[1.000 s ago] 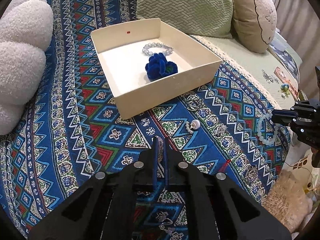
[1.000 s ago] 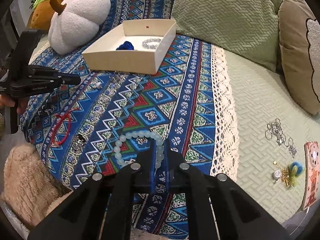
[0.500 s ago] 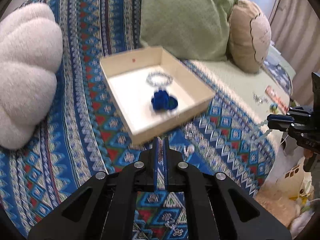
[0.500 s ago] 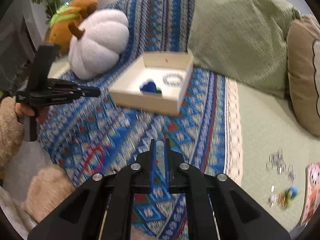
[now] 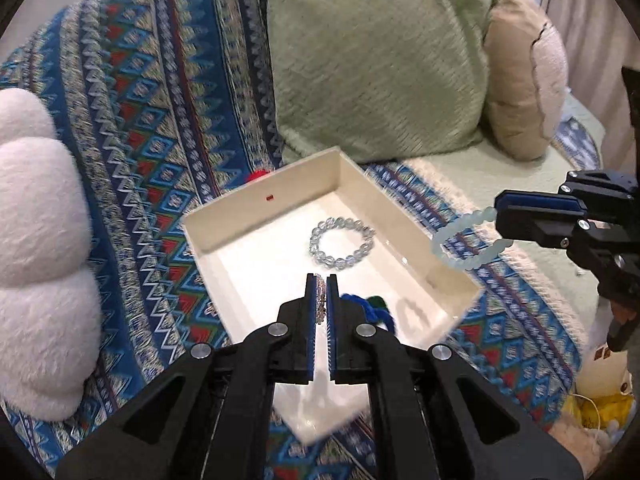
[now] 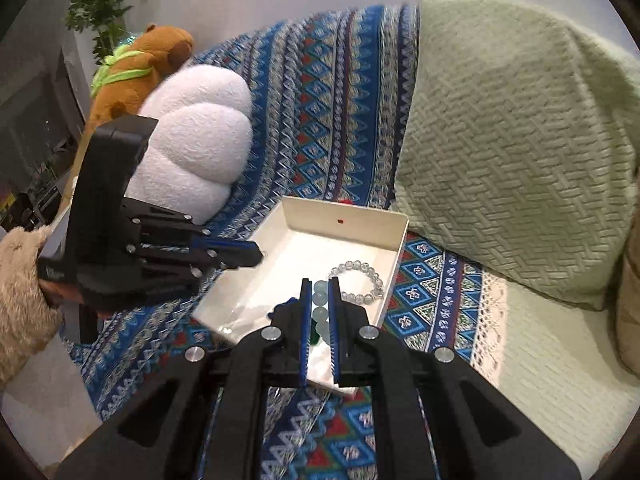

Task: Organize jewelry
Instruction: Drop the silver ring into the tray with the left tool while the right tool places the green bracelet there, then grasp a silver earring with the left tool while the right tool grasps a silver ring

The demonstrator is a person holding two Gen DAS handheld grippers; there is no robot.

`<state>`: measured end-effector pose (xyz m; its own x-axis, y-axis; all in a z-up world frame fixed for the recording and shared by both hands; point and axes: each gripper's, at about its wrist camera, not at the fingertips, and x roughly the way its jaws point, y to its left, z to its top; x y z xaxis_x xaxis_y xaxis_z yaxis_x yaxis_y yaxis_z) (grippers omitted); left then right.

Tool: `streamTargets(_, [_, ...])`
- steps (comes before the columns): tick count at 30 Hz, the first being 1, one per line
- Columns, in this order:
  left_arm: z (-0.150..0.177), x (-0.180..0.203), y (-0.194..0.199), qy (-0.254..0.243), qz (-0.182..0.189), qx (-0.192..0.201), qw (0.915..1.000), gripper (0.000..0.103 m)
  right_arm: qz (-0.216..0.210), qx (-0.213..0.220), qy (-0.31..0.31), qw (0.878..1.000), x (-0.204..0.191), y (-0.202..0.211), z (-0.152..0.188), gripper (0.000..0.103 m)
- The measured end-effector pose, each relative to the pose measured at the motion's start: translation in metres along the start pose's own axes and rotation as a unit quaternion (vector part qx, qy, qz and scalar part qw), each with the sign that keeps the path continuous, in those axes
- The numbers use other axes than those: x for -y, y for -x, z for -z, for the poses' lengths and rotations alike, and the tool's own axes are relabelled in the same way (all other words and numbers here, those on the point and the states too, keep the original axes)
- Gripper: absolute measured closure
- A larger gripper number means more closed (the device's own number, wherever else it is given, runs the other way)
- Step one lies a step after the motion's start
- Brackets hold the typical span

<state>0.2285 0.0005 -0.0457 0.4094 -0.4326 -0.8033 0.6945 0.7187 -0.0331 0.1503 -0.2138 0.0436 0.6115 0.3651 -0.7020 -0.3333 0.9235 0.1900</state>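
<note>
A cream box [image 5: 256, 204] [image 6: 352, 220] lies on the patterned blanket. In it are a clear bead bracelet [image 5: 342, 244] [image 6: 358, 282] and a blue fabric flower [image 5: 370, 306]. My left gripper [image 5: 321, 280] is shut on a small silver jewelry piece [image 5: 320, 300] above the box. It also shows in the right wrist view [image 6: 256, 254]. My right gripper [image 6: 320, 284] is shut on a pale green bead bracelet [image 6: 320, 312] that hangs over the box's right rim [image 5: 468, 244].
A white fluffy pillow [image 5: 36, 264] lies left of the box. A green cushion [image 5: 372, 60] and a tan cushion [image 5: 524, 88] stand behind it. A brown plush toy [image 6: 140, 64] sits at the far left.
Both grippers have lifted off the blanket with their pieces and moved forward to above the box. The box now lies right under them.
</note>
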Motion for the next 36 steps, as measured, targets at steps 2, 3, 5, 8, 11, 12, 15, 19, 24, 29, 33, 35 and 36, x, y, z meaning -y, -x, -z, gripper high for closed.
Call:
streamTargets(2, [-0.002,-0.003,-0.018,-0.001,-0.008,-0.014,0.9999,0.098,-0.002,-0.011,-0.007,1.000,0.006,-0.015,0.001,0.094])
streamTargets(3, [-0.002,-0.003,-0.023,0.000,-0.009,-0.018,0.9998,0.098,-0.003,-0.014,-0.009,1.000,0.008,-0.020,0.002,0.094])
streamTargets(5, [-0.004,-0.010,-0.036,0.006,-0.011,-0.027,0.9996,0.098,-0.004,-0.025,-0.010,1.000,0.008,-0.034,0.005,0.094])
streamTargets(8, [-0.005,-0.012,-0.047,-0.001,-0.002,-0.043,0.9991,0.098,-0.002,-0.038,-0.006,0.999,0.007,-0.048,0.011,0.094])
streamTargets(11, [-0.006,-0.014,-0.050,-0.007,-0.009,-0.057,0.9983,0.056,0.000,-0.043,-0.005,0.999,0.007,-0.054,0.016,0.093])
streamTargets(12, [-0.006,-0.014,-0.046,-0.012,-0.016,-0.048,0.9986,0.038,-0.001,-0.042,-0.005,0.999,0.008,-0.053,0.016,0.088])
streamTargets(15, [-0.007,-0.014,-0.034,-0.021,-0.017,-0.032,0.9991,0.034,-0.003,-0.039,-0.008,0.999,0.010,-0.050,0.015,0.064])
streamTargets(19, [-0.012,-0.013,-0.019,-0.027,-0.025,-0.032,0.9988,0.032,0.004,-0.023,-0.013,1.000,0.011,-0.032,0.011,0.064])
streamTargets(24, [-0.003,-0.002,0.027,-0.036,-0.028,-0.003,0.9989,0.023,0.008,-0.011,0.002,1.000,0.004,0.008,0.021,0.064])
streamTargets(29, [0.039,0.017,0.080,-0.061,-0.017,0.011,0.9980,0.022,0.011,-0.025,0.011,1.000,-0.010,0.052,0.060,0.064])
streamTargets(33, [0.084,0.033,0.094,-0.065,-0.020,-0.012,0.9976,0.022,0.011,-0.050,0.008,0.999,-0.027,0.069,0.096,0.064])
streamTargets(35, [0.103,0.040,0.094,-0.065,-0.020,-0.023,0.9974,0.022,0.008,-0.069,0.005,0.998,-0.038,0.073,0.118,0.064])
streamTargets(36, [0.112,0.043,0.093,-0.066,-0.021,-0.028,0.9972,0.022,0.006,-0.075,0.002,0.997,-0.042,0.073,0.124,0.064])
